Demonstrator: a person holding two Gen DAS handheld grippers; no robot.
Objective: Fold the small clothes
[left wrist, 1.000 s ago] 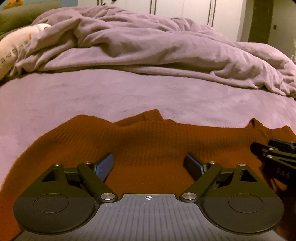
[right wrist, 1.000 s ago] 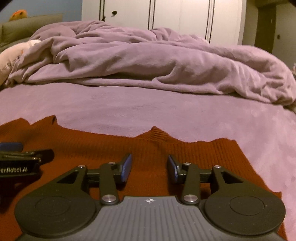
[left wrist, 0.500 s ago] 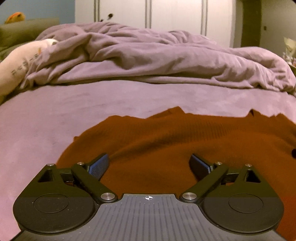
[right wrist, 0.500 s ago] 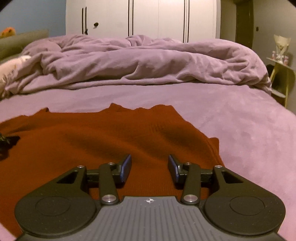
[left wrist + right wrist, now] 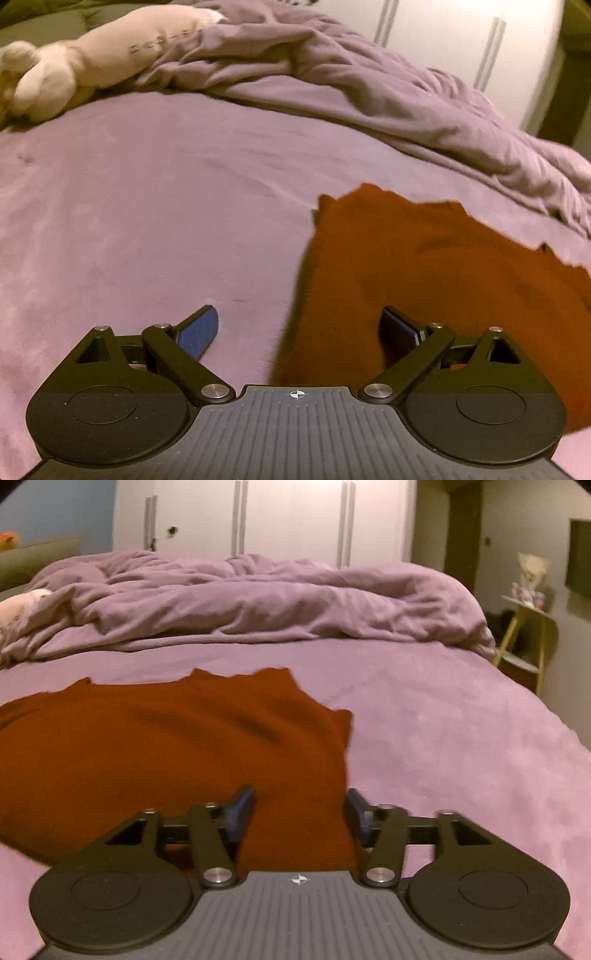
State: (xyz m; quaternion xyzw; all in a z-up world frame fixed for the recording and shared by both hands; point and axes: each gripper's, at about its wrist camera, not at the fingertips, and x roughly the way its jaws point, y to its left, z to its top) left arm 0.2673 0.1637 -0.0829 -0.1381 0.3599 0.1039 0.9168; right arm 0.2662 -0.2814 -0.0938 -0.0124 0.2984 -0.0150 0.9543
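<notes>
Landmark = sweater [image 5: 166, 753], lying flat on bed [image 5: 461, 746]. Heaped duvet [image 5: 258, 602] behind it, across far side of bed. Plush toy [image 5: 85, 70] behind sweater to the left, partly under duvet edge. Wardrobe doors [image 5: 288, 517] behind duvet. Side stand [image 5: 528, 642] off bed, behind-right of sweater. Left tool [image 5: 299, 328] straddles sweater's left edge: one finger over bare bed, other over sweater. Right tool [image 5: 299, 812] over sweater's near right edge, sweater betw. fingers.

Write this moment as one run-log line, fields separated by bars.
garment: rust sweater flat on bed | left gripper: open | right gripper: jaws just opening, sweater edge between
</notes>
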